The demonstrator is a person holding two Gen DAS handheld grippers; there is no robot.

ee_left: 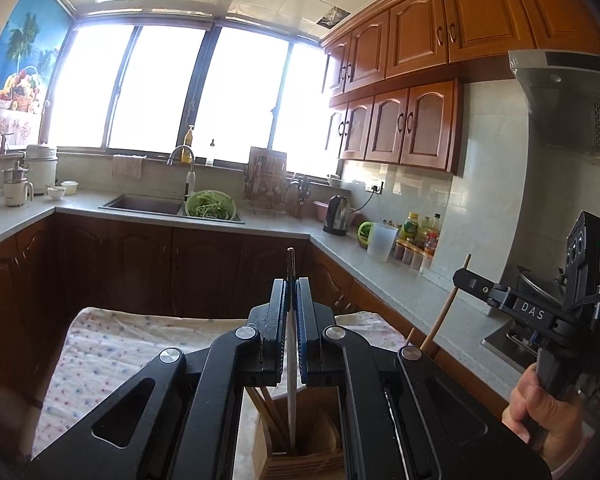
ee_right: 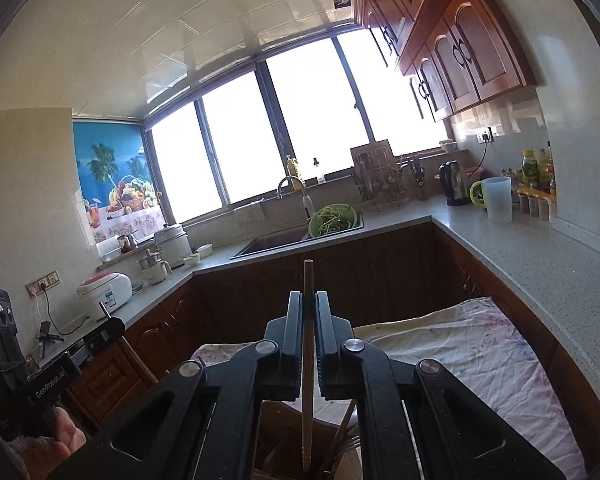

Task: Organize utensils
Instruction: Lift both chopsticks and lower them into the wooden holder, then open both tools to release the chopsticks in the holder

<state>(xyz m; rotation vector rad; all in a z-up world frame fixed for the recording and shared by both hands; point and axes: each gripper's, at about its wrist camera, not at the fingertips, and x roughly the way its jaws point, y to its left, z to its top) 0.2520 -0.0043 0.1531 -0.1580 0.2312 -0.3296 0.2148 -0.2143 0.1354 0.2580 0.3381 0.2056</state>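
My left gripper is shut on a thin metal chopstick that stands upright. Its lower end reaches into a wooden utensil holder, which also contains wooden chopsticks. My right gripper is shut on a wooden chopstick, also upright, with its lower end over the dark holder opening. The left wrist view shows the right gripper at the right, a hand on its grip. At the left of the right wrist view is the left gripper.
The holder stands on a table under a spotted cloth. Behind runs a U-shaped counter with a sink, a green colander, a kettle, a clear jug and bottles. A range hood hangs at the right.
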